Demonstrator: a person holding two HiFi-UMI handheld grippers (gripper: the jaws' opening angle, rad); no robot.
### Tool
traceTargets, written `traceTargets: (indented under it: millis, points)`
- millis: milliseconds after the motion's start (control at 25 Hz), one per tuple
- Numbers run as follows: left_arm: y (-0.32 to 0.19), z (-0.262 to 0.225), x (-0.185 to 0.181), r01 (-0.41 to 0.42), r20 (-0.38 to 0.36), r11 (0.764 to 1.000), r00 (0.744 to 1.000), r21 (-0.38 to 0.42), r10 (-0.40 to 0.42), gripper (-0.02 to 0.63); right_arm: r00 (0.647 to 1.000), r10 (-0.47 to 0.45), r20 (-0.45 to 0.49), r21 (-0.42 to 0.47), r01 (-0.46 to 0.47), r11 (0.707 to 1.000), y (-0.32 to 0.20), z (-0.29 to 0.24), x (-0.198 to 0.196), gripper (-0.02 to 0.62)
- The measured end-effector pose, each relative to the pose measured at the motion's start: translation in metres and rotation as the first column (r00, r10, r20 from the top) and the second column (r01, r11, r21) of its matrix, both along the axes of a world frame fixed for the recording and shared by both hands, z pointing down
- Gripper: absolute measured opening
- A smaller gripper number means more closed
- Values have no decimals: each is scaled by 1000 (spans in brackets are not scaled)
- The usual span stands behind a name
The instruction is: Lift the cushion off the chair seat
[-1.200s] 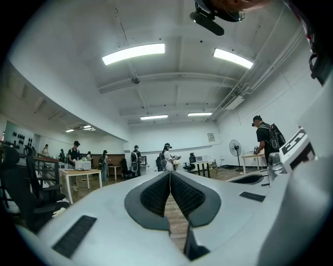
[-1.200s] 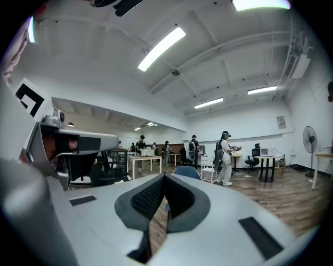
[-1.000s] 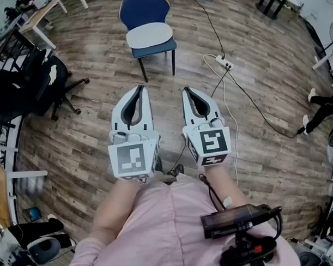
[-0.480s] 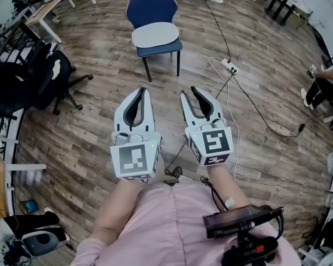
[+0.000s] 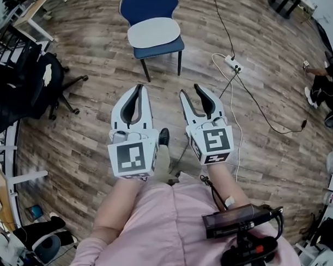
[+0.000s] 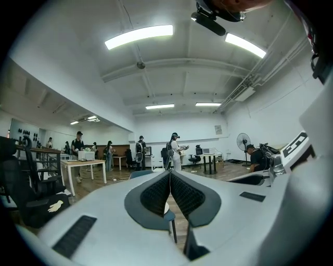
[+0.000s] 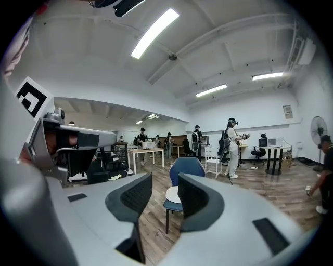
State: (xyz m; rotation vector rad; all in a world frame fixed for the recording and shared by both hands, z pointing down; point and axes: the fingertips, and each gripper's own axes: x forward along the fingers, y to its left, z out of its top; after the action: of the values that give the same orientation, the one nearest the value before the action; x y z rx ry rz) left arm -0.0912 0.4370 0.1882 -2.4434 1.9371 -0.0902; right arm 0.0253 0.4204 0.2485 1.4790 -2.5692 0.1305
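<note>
— Where was the cushion [image 5: 153, 32]?
— It lay flat on the seat of the blue chair [image 5: 149, 5], well ahead of both grippers — neither touched it.
— And the jaws?
— The left gripper [image 5: 138, 88] had its pads pressed together on nothing. The right gripper [image 5: 190, 90] had its jaws spread, with the chair showing through the gap.

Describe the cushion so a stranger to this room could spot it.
On the wood floor stands a blue chair with dark legs. The cushion is the oval pad flat on its seat, pale grey against the dark blue.
</note>
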Motion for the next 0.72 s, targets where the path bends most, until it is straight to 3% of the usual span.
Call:
traceTargets:
  millis: [360, 720]
  points:
    - [-128, 0, -37, -30, -2, 1000, 1000, -6, 30, 14, 1000, 13, -3, 8, -13, 1000, -123, -5, -41, 138]
    - [-200, -18, -58, -60, -12, 997, 998, 42, 61, 14, 999, 39, -19, 71, -37, 997, -192, -31, -63, 126]
